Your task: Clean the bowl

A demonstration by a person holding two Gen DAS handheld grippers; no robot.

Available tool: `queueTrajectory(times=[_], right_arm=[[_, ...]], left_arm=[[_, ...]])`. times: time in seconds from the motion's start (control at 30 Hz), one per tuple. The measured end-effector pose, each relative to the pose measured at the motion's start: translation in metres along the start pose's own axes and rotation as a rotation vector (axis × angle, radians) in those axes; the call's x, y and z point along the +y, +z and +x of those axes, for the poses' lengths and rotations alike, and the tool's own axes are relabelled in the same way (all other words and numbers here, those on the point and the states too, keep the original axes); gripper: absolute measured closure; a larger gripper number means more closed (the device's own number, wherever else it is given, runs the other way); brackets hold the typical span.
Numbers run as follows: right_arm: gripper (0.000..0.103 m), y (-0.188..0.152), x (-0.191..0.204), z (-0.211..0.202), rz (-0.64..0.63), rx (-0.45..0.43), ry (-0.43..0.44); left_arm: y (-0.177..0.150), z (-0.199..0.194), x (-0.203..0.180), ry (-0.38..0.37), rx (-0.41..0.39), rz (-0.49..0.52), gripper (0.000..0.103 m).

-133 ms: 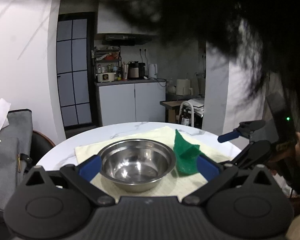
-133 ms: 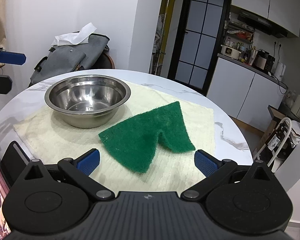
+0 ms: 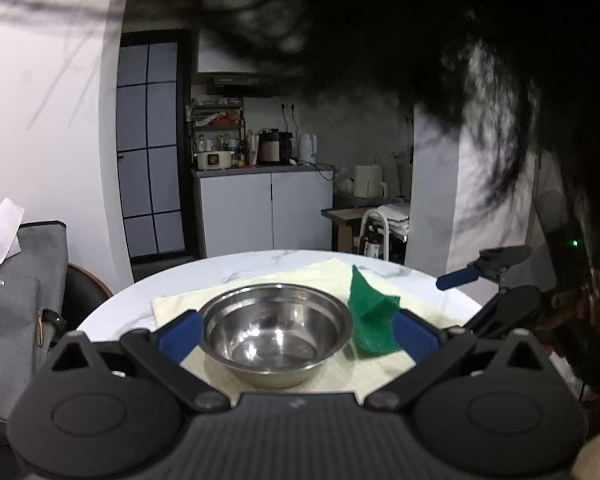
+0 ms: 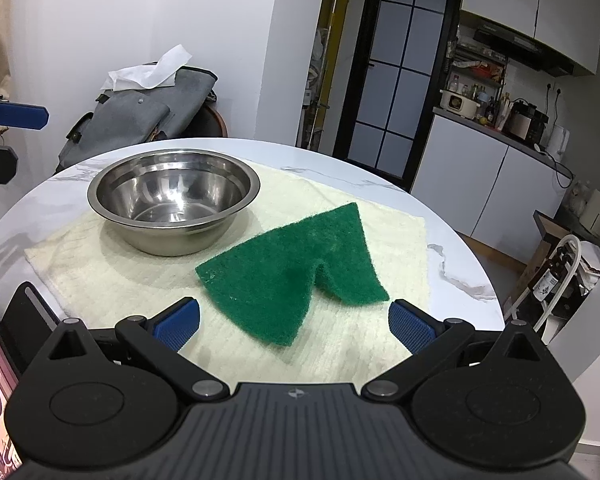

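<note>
We hold the left tongs [image 3: 298, 334] wide open, and nothing is between the blue pads [image 3: 180, 336]. In the left wrist view the steel bowl [image 3: 276, 330] sits upright in the gap, just ahead of the pads; we cannot tell if they touch it. The bowl stands on a pale cloth [image 4: 364, 344] spread over the round marble counter [image 4: 460, 264]. Our right tongs [image 4: 294, 326] are also wide open and hold nothing. Just ahead of them lies a green scrubbing pad [image 4: 296, 264], partly folded, on the cloth beside the bowl and not touching it. A grey bag [image 4: 140, 120] rests behind the counter.
</note>
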State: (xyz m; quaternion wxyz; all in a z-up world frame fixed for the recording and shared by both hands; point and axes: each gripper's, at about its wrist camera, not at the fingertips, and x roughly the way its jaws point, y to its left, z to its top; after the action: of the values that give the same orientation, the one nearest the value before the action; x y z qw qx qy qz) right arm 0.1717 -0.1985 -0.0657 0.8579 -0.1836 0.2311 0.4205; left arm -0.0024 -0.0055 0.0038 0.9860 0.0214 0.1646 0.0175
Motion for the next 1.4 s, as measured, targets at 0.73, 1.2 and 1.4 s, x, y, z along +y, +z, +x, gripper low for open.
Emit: queueTrajectory(times=[0.73,1.2,1.4], right_arm=[[0.0,0.009,-0.009,-0.018,0.006,-0.022,-0.004],[0.0,0.011,-0.008,-0.02,0.003,-0.029,-0.008],[0.0,0.013,-0.008,-0.02,0.005,-0.025,-0.01]], left_arm=[[0.0,-0.006,-0.005,-0.002,-0.043,0.034,0.0],[-0.001,-0.004,-0.005,-0.024,-0.025,0.031,0.0],[0.001,-0.009,-0.005,-0.005,-0.062,0.022,0.0]])
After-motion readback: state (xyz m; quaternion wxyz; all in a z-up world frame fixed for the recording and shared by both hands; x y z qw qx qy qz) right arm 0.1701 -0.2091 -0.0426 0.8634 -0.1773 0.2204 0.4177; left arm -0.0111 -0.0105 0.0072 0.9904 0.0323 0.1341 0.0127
